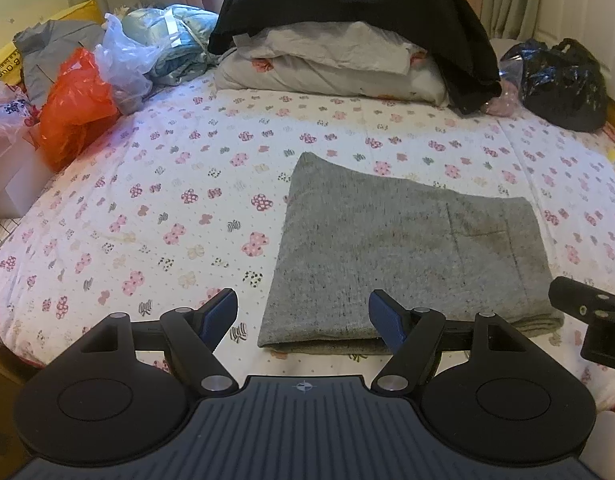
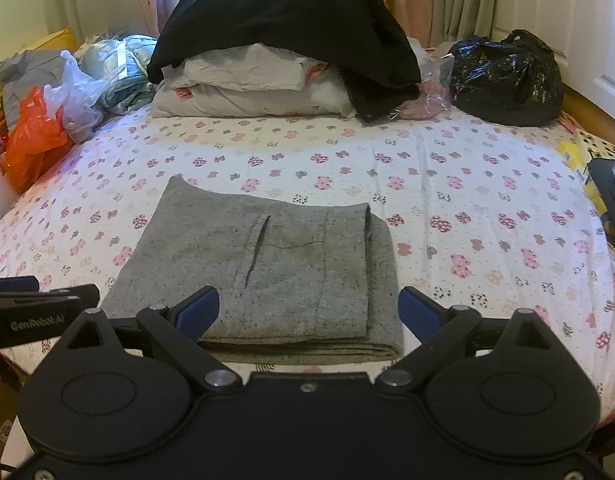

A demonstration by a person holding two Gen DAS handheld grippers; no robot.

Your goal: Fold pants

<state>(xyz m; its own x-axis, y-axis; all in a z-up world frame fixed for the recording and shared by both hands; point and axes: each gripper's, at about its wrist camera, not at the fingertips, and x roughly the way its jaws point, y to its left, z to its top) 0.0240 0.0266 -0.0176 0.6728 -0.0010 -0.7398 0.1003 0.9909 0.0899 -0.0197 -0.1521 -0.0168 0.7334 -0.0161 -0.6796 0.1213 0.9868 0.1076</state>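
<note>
The grey pants (image 1: pixel 403 256) lie folded into a flat rectangle on the flower-print bed sheet (image 1: pixel 167 200), near the bed's front edge. In the right wrist view the same pants (image 2: pixel 267 272) show a pocket slit on top. My left gripper (image 1: pixel 303 316) hovers above the front left corner of the fold, open, with nothing between its blue pads. My right gripper (image 2: pixel 309 314) hangs over the front edge of the pants, its jaws spread wide and holding nothing. Each gripper shows at the edge of the other's view.
At the head of the bed lies a stack of pillows (image 1: pixel 331 68) under a black garment (image 1: pixel 359 0). Plastic bags, orange (image 1: pixel 75 104) and clear, crowd the left side; a black bag (image 2: pixel 507 80) sits at the right. A white box (image 1: pixel 11 176) stands at the left.
</note>
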